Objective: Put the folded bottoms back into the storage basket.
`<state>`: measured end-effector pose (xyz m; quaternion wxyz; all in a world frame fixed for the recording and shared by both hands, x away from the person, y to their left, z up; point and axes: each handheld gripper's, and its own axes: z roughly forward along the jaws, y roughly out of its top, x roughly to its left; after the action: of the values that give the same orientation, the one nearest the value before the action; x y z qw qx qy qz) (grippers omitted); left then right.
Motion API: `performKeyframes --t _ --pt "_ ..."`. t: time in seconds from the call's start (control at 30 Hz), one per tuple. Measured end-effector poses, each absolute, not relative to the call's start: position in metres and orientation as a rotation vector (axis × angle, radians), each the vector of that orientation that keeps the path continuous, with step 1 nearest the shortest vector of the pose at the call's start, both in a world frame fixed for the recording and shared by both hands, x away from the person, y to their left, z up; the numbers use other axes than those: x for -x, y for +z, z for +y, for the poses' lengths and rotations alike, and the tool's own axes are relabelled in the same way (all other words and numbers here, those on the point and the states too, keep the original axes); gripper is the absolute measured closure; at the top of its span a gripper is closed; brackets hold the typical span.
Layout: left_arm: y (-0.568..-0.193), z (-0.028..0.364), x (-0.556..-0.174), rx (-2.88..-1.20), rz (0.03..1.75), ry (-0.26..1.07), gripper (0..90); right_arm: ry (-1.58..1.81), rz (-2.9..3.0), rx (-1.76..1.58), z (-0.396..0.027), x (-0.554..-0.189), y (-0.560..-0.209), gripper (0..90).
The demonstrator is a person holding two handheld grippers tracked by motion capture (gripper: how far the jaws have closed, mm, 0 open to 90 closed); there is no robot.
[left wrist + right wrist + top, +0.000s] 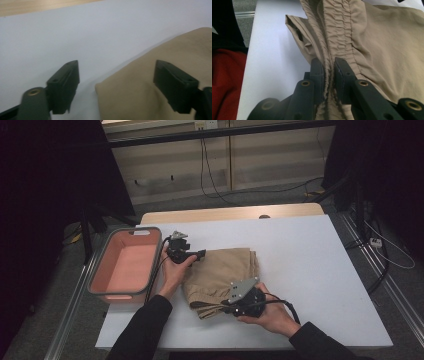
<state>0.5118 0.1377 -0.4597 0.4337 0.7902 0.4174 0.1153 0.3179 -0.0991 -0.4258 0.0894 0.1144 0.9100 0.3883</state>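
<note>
The right claw [328, 75] was clamped on the gathered waistband of the tan shorts [372, 45]; the left claw [116, 85] stood apart, straddling their corner on the desk [75, 32].

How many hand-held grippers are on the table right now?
2. The left hand-held gripper sits at the tan garment's far left corner; the right hand-held gripper clamps its near edge.
</note>
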Motion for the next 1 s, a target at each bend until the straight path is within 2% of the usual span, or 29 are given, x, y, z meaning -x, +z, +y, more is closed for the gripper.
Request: performKeyframes --t 0.13,0.33,0.6,0.8,0.93,1.0 --pt "-0.464 0.137 -0.516 -2.007 1.074 0.272 40.6 1.148 2.710 -0.329 -0.099 -0.318 -0.427 77.8" --pt "-0.466 0.139 -0.515 -2.022 1.117 0.246 40.8 1.147 2.712 -0.325 -0.098 -0.318 -0.427 77.8" --pt "-0.465 0.141 -0.513 -2.045 1.117 0.217 51.3 1.141 2.713 -0.324 -0.098 -0.317 -0.428 77.7" --pt "-0.463 0.141 -0.511 -2.082 1.098 0.179 64.9 1.142 2.712 -0.324 -0.097 -0.317 -0.428 77.7" --pt "-0.465 0.139 -0.508 -2.053 1.098 0.126 81.8 1.143 2.714 -0.327 -0.097 -0.317 -0.428 77.7" --pt "-0.464 0.138 -0.508 -2.062 1.103 0.123 83.2 1.146 2.713 -0.327 -0.097 -0.317 -0.428 77.7"
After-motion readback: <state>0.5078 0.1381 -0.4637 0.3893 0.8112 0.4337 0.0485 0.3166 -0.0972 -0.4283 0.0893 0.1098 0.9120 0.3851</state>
